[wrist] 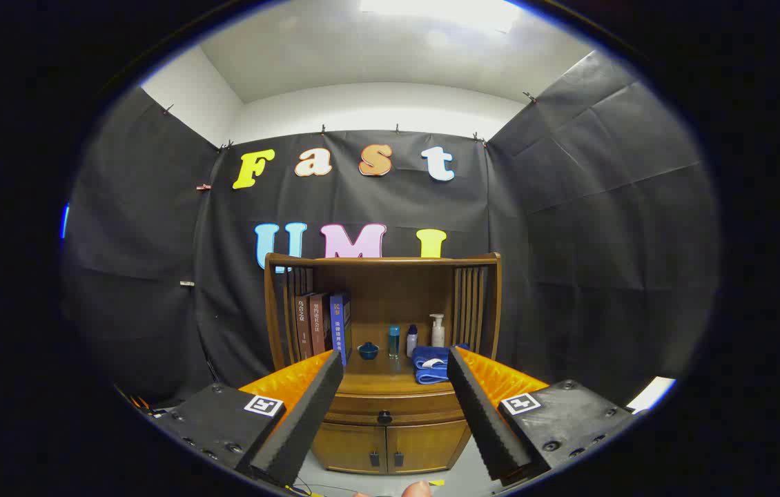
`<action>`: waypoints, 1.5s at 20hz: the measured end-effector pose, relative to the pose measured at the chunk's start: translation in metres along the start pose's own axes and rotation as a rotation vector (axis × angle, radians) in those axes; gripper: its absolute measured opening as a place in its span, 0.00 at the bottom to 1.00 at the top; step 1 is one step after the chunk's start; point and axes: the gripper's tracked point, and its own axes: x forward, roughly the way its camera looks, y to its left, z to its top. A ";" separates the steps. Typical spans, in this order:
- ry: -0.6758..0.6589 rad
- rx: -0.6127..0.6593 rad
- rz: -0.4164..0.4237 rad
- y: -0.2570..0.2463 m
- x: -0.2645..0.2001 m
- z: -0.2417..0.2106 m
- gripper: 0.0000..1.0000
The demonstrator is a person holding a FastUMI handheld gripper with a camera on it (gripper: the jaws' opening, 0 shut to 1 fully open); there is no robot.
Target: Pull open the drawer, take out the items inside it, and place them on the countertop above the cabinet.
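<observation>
Ahead, wooden drawer (384,408) sits closed beyond the spread, empty claw (395,364).

Gripper (395,362) hung spread wide, holding nothing, well short of the wooden cabinet (383,345); closed drawer (390,408) (dark knob (384,417)) seen between the fingers.

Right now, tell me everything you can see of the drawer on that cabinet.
The drawer is shut, its front flush with the wooden cabinet. The front is a wide, curved band of brown wood with one small dark round knob at its middle. It sits just under the countertop and above two small doors. Nothing touches it; the hand-held gripper is open, well short of it, its fingers framing it.
</observation>
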 end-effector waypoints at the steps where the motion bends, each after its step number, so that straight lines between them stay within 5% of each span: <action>1: 0.003 0.000 0.000 -0.001 -0.001 0.000 0.99; 20: 0.001 -0.008 0.012 0.003 0.011 0.001 0.99; 30: -0.091 0.008 0.122 0.029 0.105 -0.021 0.98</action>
